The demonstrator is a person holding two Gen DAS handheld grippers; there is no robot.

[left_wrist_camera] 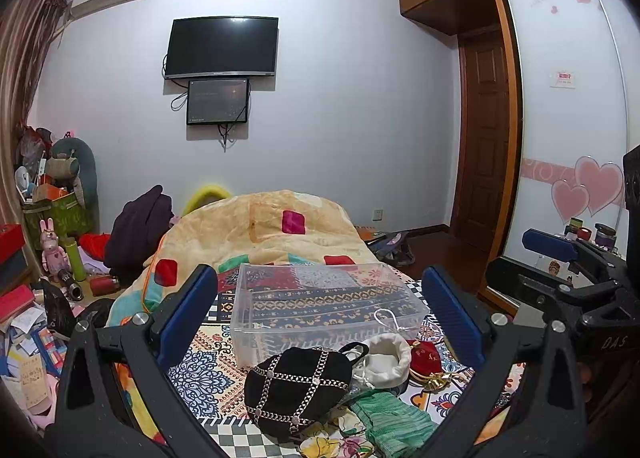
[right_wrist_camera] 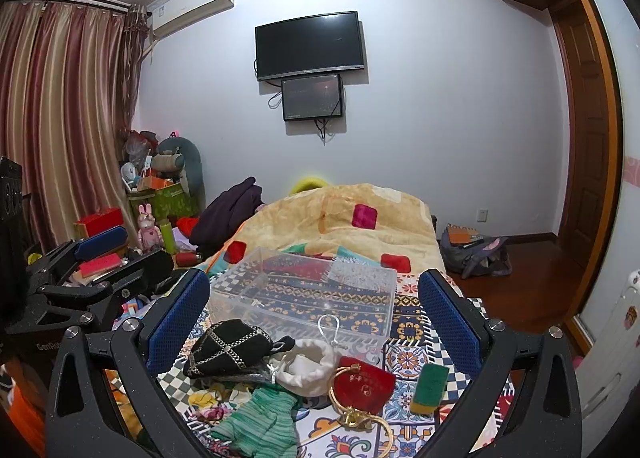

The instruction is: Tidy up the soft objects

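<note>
2 grippers, left gripper (left_wrist_camera: 320, 314) and right gripper (right_wrist_camera: 314, 312), hover level, jaws wide, above pouches.

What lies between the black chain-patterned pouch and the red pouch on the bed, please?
The white drawstring pouch lies between the black pouch and the red pouch, touching both. The right wrist view shows it best.

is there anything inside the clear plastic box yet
No, the clear plastic box shows only the patterned bedspread through its bottom.
</note>
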